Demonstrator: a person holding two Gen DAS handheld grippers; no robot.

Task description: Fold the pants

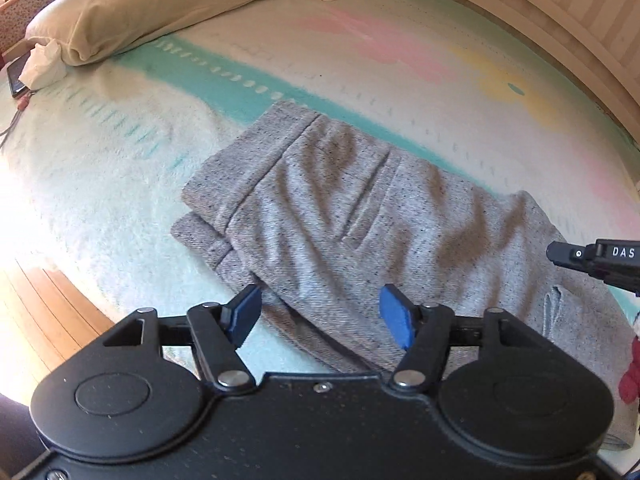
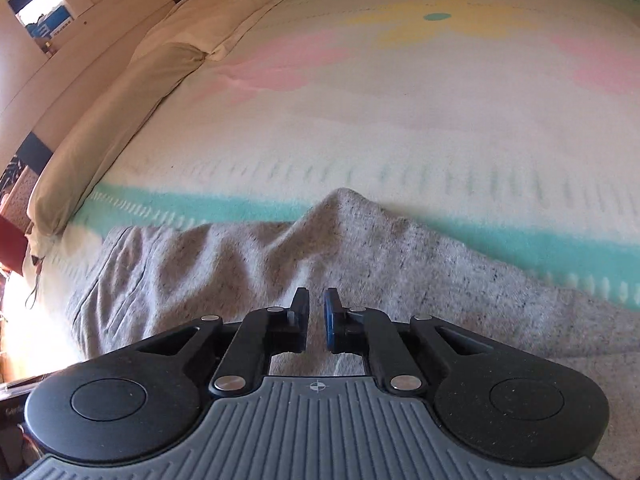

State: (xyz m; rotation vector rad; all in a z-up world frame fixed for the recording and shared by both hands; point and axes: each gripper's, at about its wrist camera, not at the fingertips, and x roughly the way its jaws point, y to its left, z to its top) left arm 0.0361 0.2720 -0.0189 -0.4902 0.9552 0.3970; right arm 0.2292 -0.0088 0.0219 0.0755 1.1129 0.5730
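Grey speckled pants [image 1: 340, 200] lie folded across the pastel blanket [image 1: 120, 160], cuffs stacked at the left end. My left gripper [image 1: 320, 295] hovers just above their near edge, its blue pads [image 1: 394, 312] set wide apart with nothing pressed between them. At the right end of the pants, my right gripper [image 1: 560, 252] comes in from the side. In the right wrist view the right gripper [image 2: 316, 296] has its jaws almost together. Wrinkles in the pants [image 2: 200, 264] run toward its tips, and the cloth rises into a peak just beyond them.
Beige pillows [image 1: 160, 8] line the head of the bed. A crumpled tissue [image 1: 42, 66] and a phone [image 1: 16, 76] lie at the bed's left edge. Wooden floor [image 1: 48, 312] shows at lower left, a wall [image 1: 580, 20] runs along the far side, and a red item [image 1: 630, 376] sits at lower right.
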